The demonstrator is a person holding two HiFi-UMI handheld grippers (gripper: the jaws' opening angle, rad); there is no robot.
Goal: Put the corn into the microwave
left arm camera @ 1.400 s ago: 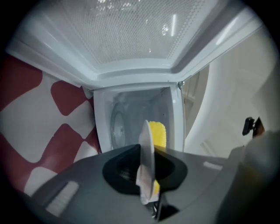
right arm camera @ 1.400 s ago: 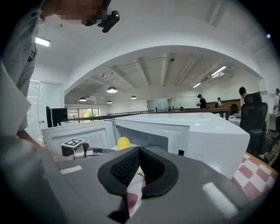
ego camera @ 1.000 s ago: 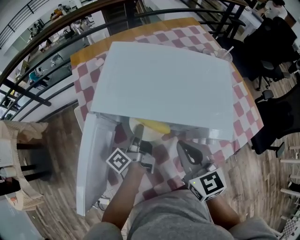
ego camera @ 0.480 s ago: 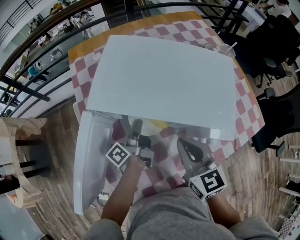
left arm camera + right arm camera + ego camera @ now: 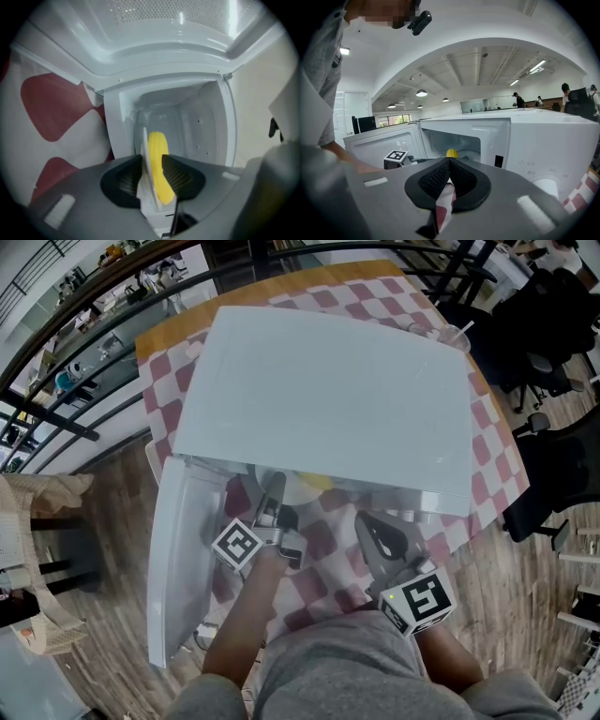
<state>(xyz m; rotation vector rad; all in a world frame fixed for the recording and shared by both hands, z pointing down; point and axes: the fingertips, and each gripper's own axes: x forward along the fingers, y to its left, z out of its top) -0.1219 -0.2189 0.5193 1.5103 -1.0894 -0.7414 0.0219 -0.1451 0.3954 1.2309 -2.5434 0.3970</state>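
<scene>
The white microwave [image 5: 328, 399] stands on the checked table with its door [image 5: 178, 559] swung open to the left. My left gripper [image 5: 275, 487] reaches into the cavity. Its jaws are opening, with the rim of a white plate [image 5: 145, 154] still between them and the yellow corn [image 5: 158, 157] lying on that plate. From the head view only a sliver of plate [image 5: 302, 487] and corn [image 5: 319, 483] shows under the microwave's top edge. My right gripper [image 5: 380, 538] waits in front of the microwave, shut and empty; its view shows the corn [image 5: 452, 153] inside the cavity.
A red and white checked cloth [image 5: 487, 442] covers the table. A clear plastic cup [image 5: 453, 337] stands behind the microwave at the right. Black office chairs [image 5: 553, 456] are close on the right, and a dark railing [image 5: 84, 343] runs along the far left.
The left gripper has pushed the plate with the corn a little deeper into the cavity, so less of it shows. The right gripper has stayed where it was.
</scene>
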